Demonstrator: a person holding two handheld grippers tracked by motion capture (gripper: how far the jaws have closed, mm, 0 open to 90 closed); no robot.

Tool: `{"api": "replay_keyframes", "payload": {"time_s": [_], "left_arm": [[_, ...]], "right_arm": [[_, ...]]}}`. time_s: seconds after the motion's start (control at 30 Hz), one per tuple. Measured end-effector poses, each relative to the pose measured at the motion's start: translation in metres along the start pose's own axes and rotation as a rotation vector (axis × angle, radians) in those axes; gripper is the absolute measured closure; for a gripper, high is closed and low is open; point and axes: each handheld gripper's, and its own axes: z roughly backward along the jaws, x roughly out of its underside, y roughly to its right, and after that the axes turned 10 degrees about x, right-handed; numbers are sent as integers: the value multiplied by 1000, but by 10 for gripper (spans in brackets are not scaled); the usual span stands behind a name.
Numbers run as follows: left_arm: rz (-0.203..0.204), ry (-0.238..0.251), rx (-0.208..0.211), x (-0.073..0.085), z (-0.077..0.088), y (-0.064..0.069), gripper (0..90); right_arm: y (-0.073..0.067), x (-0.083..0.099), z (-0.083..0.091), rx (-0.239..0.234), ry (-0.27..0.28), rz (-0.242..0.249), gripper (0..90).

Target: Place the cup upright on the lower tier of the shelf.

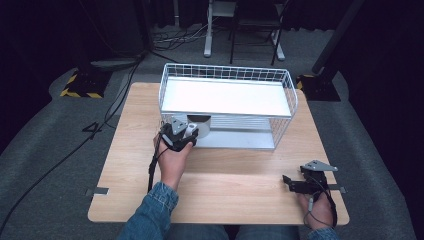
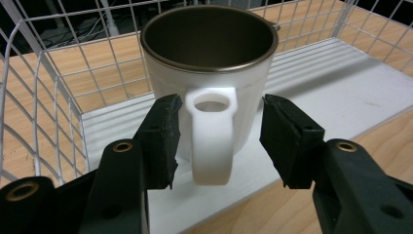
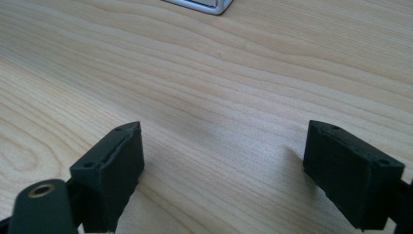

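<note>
White mug (image 2: 207, 83), metal-lined, sits in wire basket (image 1: 227, 75) on white tray. L gripper (image 2: 219, 141) fingers apart, straddling handle. R gripper (image 3: 224, 170) fingers apart over wood surface (image 3: 219, 87).

Light wood-grain tabletop (image 1: 225, 195) with wavy darker streaks. White wire-grid rack (image 1: 227, 72) with a flat white shelf (image 1: 225, 97) on top and a white ribbed base panel (image 2: 341, 87). White ceramic mug (image 2: 209, 97) with a dull brown-grey metallic interior and rim, and a white loop handle (image 2: 210, 141). Black left gripper (image 2: 219, 141) with brass-coloured rivets; black right gripper (image 3: 224, 170), likewise with a brass rivet. Blue denim sleeve (image 1: 150, 215). Grey carpet floor (image 1: 45, 150) with a yellow-and-black striped base (image 1: 80, 92).
</note>
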Motion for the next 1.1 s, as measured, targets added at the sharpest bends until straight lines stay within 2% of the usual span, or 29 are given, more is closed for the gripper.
{"api": "replay_keyframes", "payload": {"time_s": [0.17,0.5,0.63,0.8,1.1], "left_arm": [[-2,22,14,-1,11,5,461],[-34,58,84,-3,42,20,458],[-53,56,102,-4,51,24,455],[-74,44,139,-2,71,31,439],[-104,21,154,8,96,27,368]], "right_arm": [[0,0,0,0,0,0,149],[0,0,0,-1,-2,-3,150],[0,0,0,0,-2,-5,149],[0,-1,-1,-2,-1,-3,149],[-1,-1,-1,-2,-2,-4,149]]}}
